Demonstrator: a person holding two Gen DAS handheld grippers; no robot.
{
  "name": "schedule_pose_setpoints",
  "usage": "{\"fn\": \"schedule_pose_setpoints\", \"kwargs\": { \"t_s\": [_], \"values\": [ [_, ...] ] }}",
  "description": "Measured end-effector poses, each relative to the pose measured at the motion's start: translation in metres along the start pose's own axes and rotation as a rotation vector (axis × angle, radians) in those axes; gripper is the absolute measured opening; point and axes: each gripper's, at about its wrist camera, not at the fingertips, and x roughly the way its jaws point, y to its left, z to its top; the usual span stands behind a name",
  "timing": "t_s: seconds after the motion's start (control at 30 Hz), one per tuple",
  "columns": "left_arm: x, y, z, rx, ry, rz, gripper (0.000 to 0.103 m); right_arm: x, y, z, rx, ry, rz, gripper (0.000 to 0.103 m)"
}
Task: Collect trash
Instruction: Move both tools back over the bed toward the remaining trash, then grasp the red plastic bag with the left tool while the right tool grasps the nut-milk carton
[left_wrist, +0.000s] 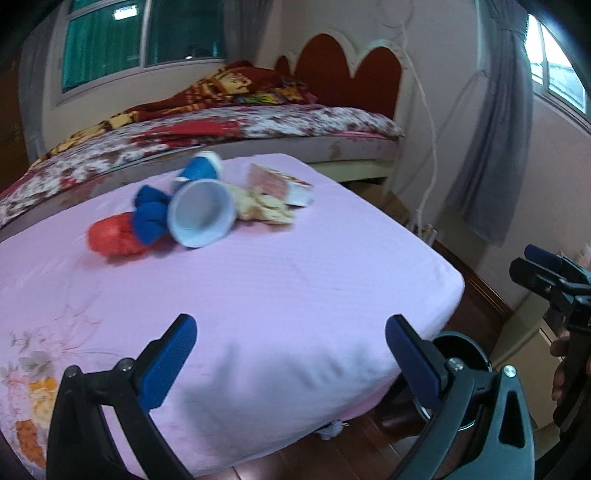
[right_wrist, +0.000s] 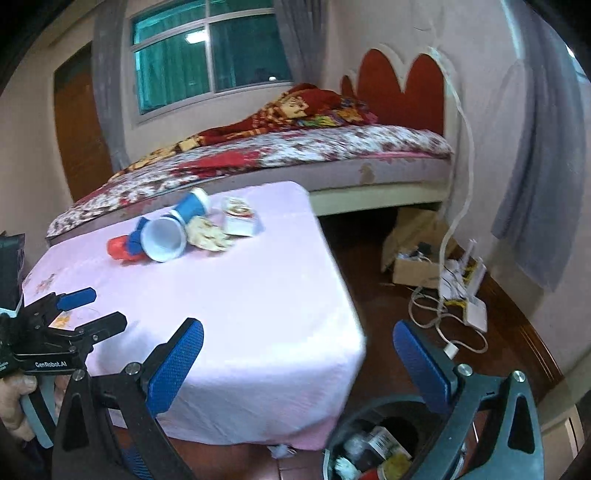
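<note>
The left gripper (left_wrist: 291, 354) is held released, nothing between its blue pads, over the near edge of the table (left_wrist: 258, 295). The right gripper (right_wrist: 299, 365) is likewise spread wide and empty, above the table's corner and a bin (right_wrist: 369, 446) on the floor. The trash is gathered well ahead of both, at the table's far side: a white paper cup (left_wrist: 201, 214), a blue cup (left_wrist: 201, 168), a red wad (left_wrist: 110, 236), crumpled paper (left_wrist: 264, 208) and a small carton (left_wrist: 280, 182).

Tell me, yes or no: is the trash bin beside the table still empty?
No, the trash bin already holds several discarded items, seen in the right wrist view.
</note>
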Motion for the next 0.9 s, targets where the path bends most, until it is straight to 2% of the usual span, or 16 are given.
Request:
{"fn": "schedule_pose_setpoints", "kwargs": {
  "t_s": [0.23,0.5,0.67,0.83,0.9],
  "values": [
    [-0.017,0.045,0.0,-0.063,-0.033,0.049,0.102,0.016,0.063,0.024,-0.076,-0.01,0.045,0.103],
    [-0.03,0.09,-0.005,-0.124,-0.043,0.091,0.102,0.028,0.129,0.042,-0.168,-0.006,0.038,0.103],
    [-0.027,0.114,0.001,-0.128,-0.061,0.151,0.102,0.05,0.141,0.048,-0.134,0.006,0.024,0.103],
    [-0.008,0.134,0.001,-0.147,-0.036,0.164,0.1,0.098,0.143,0.053,-0.128,0.057,0.008,0.103],
    [0.003,0.139,0.004,-0.151,-0.03,0.163,0.092,0.116,0.141,0.059,-0.131,0.074,0.003,0.103]
  ]
}}
